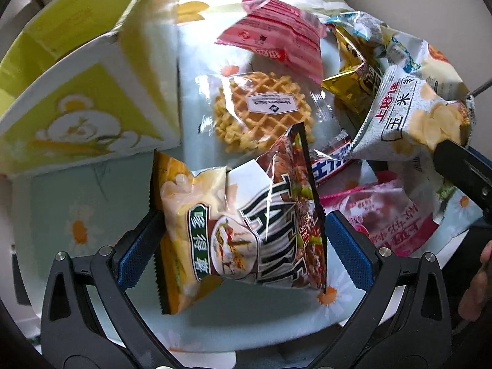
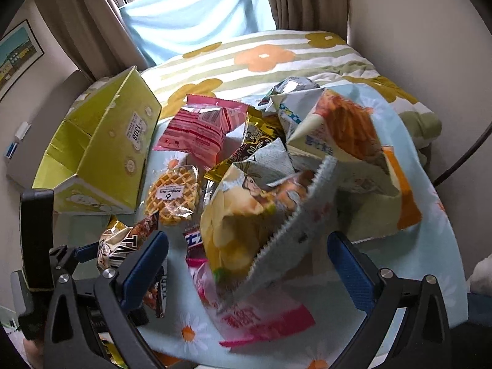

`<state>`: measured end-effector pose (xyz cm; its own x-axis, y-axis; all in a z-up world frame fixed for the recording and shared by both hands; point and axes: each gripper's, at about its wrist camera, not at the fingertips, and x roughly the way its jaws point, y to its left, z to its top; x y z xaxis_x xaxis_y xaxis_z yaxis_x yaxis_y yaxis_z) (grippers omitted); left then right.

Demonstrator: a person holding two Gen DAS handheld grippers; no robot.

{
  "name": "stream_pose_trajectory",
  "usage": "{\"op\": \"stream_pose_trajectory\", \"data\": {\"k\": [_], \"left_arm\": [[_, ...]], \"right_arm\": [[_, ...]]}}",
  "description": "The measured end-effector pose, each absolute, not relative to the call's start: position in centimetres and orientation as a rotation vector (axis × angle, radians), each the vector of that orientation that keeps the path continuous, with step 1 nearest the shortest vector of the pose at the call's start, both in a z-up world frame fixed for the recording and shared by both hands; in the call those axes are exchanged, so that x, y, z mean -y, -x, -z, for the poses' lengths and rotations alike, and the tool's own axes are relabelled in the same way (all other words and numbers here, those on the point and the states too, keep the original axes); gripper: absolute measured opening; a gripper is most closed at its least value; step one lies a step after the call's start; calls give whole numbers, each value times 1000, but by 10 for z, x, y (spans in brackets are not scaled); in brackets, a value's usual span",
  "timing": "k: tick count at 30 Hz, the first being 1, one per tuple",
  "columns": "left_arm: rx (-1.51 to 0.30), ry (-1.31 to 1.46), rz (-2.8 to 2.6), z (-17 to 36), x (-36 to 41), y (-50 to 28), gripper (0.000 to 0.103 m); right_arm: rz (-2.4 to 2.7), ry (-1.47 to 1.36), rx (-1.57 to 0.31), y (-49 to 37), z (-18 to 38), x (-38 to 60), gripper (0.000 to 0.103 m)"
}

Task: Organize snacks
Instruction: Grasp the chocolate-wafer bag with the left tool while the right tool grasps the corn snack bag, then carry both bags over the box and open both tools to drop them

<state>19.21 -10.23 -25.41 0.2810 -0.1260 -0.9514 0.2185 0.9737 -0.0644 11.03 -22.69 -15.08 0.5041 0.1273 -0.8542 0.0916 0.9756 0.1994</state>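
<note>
The left gripper (image 1: 243, 233) has its 2 blue-padded fingers (image 1: 138, 246) spread wide on either side of a brown and white chip bag (image 1: 246, 227). The bag sits between the pads, and whether they press it cannot be told. This bag lies near the front of a pale blue daisy-print cloth (image 1: 92, 215), just in front of a wrapped round waffle (image 1: 264, 110). A yellow-green cardboard box (image 1: 86, 98) with a bear print stands to the far left, its open top visible in the right wrist view (image 2: 101, 141).

The right gripper (image 2: 246, 255) is also spread wide, its pads apart on either side of a grey-edged potato chip bag (image 2: 261, 215) with a serrated seam. The view is blurred here, so contact cannot be confirmed. In the left wrist view the same bag (image 1: 412, 117) hangs at the right by a dark finger of that gripper.

Further back lie a pink snack packet (image 2: 203, 129), a gold wrapper (image 2: 258, 135) and a larger bag printed with orange sticks (image 2: 347, 135). A pink bag (image 2: 261, 316) lies flat on the cloth near the front, and a white and red bar wrapper (image 1: 330, 163) pokes out between the bags.
</note>
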Motion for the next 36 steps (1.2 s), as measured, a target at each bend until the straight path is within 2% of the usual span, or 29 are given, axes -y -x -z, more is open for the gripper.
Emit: {"op": "stream_pose_trajectory", "data": {"k": [13, 18, 21, 23, 24, 28, 36], "left_arm": [[-1309, -105, 261, 281, 102, -215, 103], [-1305, -107, 259, 281, 95, -212, 93], [-1298, -116, 253, 274, 85, -206, 84], [-1292, -106, 261, 270, 81, -202, 80], [-1288, -102, 264, 268, 79, -201, 78], [-1277, -80, 267, 260, 71, -195, 75], [-1251, -51, 249, 242, 57, -172, 75]], "right_arm": [[16, -231, -1082, -135, 169, 223, 102], [35, -216, -1100, -140, 175, 221, 92], [39, -224, -1091, -141, 176, 223, 91], [42, -221, -1084, -139, 175, 223, 86], [41, -220, -1081, -138, 175, 223, 80], [31, -223, -1075, -132, 174, 222, 69], [1, -235, -1032, -117, 157, 219, 65]]}}
